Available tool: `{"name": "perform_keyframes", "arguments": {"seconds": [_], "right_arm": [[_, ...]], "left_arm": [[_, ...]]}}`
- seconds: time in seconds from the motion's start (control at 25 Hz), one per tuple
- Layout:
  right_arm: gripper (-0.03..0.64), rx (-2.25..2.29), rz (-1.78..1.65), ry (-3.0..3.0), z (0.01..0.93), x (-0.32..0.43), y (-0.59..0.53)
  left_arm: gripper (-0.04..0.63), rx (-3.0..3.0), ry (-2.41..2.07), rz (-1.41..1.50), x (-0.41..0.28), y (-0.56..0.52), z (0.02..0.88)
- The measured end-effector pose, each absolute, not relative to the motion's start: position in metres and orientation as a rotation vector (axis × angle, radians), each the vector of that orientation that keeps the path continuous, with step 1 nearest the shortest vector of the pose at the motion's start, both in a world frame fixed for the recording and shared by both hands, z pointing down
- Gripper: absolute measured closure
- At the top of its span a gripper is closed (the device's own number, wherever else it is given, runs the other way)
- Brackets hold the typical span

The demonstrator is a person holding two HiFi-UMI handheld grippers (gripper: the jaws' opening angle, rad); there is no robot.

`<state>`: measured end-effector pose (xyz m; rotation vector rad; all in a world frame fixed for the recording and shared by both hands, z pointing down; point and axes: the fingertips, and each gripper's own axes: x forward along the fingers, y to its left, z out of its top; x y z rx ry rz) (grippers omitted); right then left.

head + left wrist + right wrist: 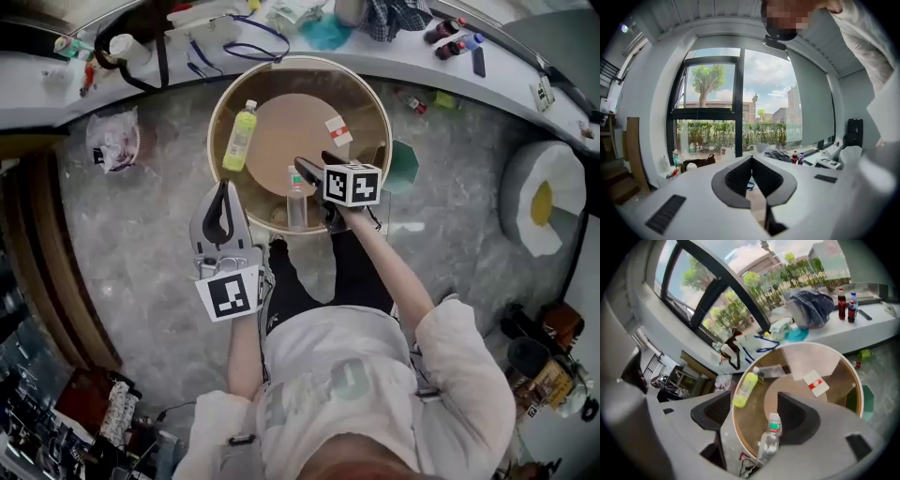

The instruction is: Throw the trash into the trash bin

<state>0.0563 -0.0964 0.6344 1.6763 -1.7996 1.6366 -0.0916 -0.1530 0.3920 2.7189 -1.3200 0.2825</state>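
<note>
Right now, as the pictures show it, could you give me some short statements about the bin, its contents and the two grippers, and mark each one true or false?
1. A yellow-green bottle lies inside the trash bin. True.
2. The right gripper has its jaws pressed together. False: they stand apart above the bin, with a clear bottle below them inside the rim.
3. The left gripper grips a bottle. False: its jaws are together with nothing between them.
4. A red and white packet lies in the bin. True.
</note>
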Motion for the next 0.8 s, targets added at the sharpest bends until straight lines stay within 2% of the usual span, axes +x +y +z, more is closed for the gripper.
{"name": "perform_keyframes", "arguments": {"seconds": [0.28,0.52,0.8], "right_arm": [[0.311,1.434,1.715,-1.48,0.786,0.029,-0.072],[0.311,1.443,1.783,-1.392,0.819,0.026,-0.068],[0.313,1.471,1.851,-1.343,0.837,0.028,-0.07]], "left_arm": [[0.584,2.616,-1.328,0.408,-0.123,-0.146,0.467],[0.584,2.539,-1.352,0.521,-0.161,-0.13,0.492],[0.584,2.482,-1.362,0.534,-0.17,-0.119,0.503]]}}
